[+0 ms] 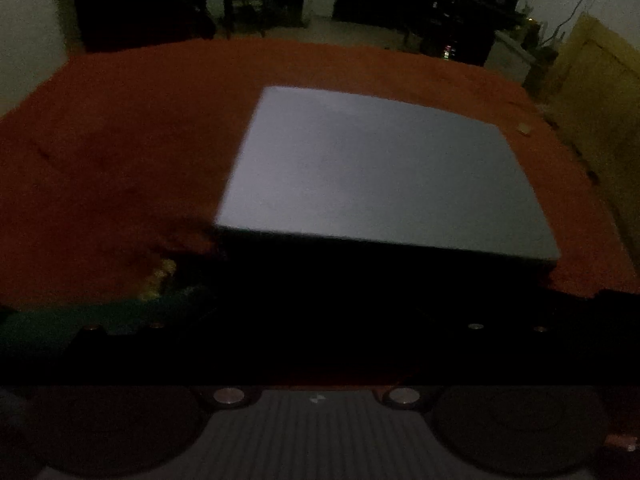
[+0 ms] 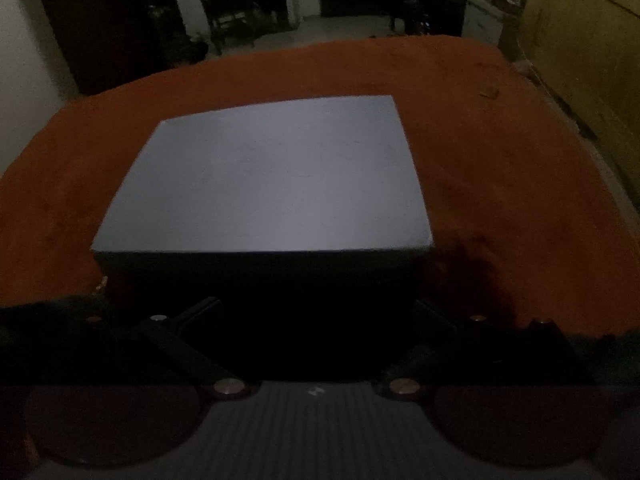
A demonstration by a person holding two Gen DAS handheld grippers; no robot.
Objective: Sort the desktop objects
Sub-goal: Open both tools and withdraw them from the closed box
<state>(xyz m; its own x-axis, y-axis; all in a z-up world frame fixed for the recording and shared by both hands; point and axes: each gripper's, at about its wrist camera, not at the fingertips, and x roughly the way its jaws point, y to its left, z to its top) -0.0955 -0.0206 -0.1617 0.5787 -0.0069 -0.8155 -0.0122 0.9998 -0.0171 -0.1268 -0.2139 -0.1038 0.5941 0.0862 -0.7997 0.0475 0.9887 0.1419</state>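
A closed box point(image 2: 264, 176) is sitting on a cloth-covered table point(image 2: 500, 184), lying directly ahead of the right gripper point(image 2: 316, 312) and ahead and rightward of the left gripper point(image 1: 316, 320), with furniture point(image 2: 236, 4) standing behind the table.

A closed grey box point(image 2: 264, 176) stands right in front of my right hand-held gripper point(image 2: 316, 312), filling the middle of the tabletop point(image 2: 520, 184); its dark near wall blocks the way straight ahead. Open red cloth runs on both sides of it and behind it, wide enough to pass. From my left side the same box sits ahead and to the right, so the whole left stretch of cloth is free. A small yellow-patterned thing point(image 1: 158, 278) lies near the box's near left corner (too dim to name). One small pale object point(image 1: 523, 128) sits by the far right edge, well apart
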